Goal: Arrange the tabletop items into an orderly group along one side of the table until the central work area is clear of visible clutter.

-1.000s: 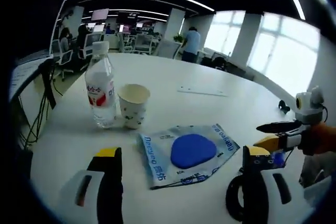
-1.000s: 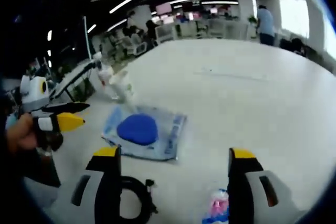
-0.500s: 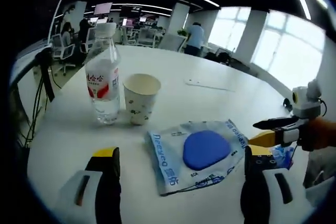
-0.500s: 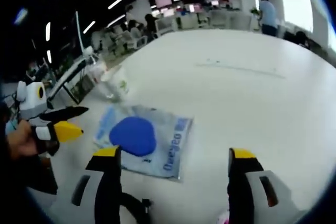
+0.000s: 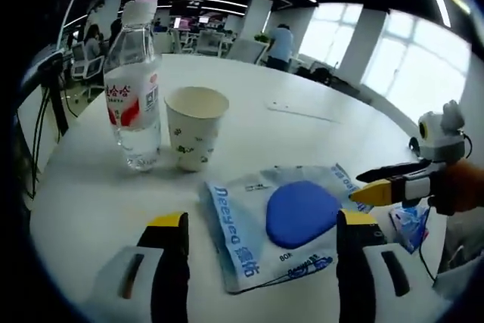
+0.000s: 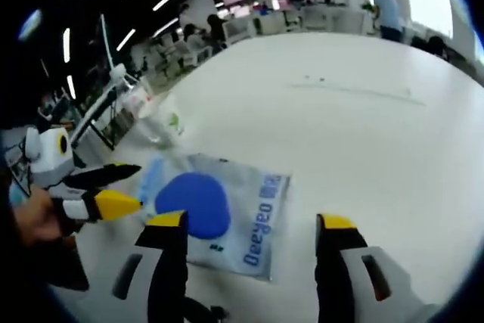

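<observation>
Left gripper view: the left gripper (image 5: 263, 243) has its jaws spread wide with nothing between them, hovering over the near edge of a flat plastic packet (image 5: 276, 221) that lies on the white table (image 5: 318, 138). The packet holds a blue rounded insert (image 5: 301, 212); its long axis runs from near-left to far-right in this view, printed lettering along both short ends. Behind it stand a paper cup (image 5: 193, 126), upright and open-topped, and just to its left a water bottle (image 5: 133, 85), upright, capped, red-and-white label. The right gripper (image 5: 378, 183) enters from the right, its yellow-tipped jaws pointing left toward the packet's far corner. A small blue wrapper (image 5: 411, 222) lies beneath it.

Right gripper view: the right gripper (image 6: 247, 243) is also wide open and empty, above the packet's (image 6: 219, 209) lettered end. The cup (image 6: 168, 122) and bottle (image 6: 140, 104) are blurred here. The left gripper (image 6: 113, 191) shows from the side, jaws parted.
</observation>
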`<state>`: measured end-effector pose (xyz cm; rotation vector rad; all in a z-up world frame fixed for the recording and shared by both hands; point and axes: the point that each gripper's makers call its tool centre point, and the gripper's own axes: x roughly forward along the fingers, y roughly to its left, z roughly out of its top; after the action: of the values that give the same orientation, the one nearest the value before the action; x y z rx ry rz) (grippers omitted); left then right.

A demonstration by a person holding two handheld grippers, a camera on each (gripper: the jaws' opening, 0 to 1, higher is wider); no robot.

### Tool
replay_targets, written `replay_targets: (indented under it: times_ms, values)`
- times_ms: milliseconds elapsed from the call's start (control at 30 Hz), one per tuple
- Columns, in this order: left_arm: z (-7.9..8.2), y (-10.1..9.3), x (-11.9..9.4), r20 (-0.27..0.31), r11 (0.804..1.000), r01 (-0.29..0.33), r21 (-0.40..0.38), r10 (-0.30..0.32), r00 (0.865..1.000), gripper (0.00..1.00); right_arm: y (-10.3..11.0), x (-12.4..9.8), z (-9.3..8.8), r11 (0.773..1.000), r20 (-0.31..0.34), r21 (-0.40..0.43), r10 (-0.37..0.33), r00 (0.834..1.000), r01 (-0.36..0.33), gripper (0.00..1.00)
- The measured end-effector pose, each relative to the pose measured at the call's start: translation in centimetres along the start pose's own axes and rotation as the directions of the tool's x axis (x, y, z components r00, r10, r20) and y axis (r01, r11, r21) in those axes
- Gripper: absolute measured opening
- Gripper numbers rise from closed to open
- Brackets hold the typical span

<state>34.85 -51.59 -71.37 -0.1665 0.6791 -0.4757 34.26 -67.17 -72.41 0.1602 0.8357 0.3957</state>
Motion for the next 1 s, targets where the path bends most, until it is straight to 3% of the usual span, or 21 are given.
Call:
replay_targets:
  times_ms: [467, 1000]
  values:
    - [-1.0, 0.5, 0.7, -0.021, 1.000, -0.007, -0.025, 0.006, 1.000, 0.63, 0.3, 0.5, -0.3, 1.000, -0.016, 0.025, 0.013, 1.000, -0.012, 0.48]
    - [-1.2, 0.7, 0.6, -0.026, 0.999, -0.016, -0.040, 0.015, 1.000, 0.45, -0.4, 0.3, -0.5, 0.999, -0.021, 0.051, -0.007, 1.000, 0.008, 0.23]
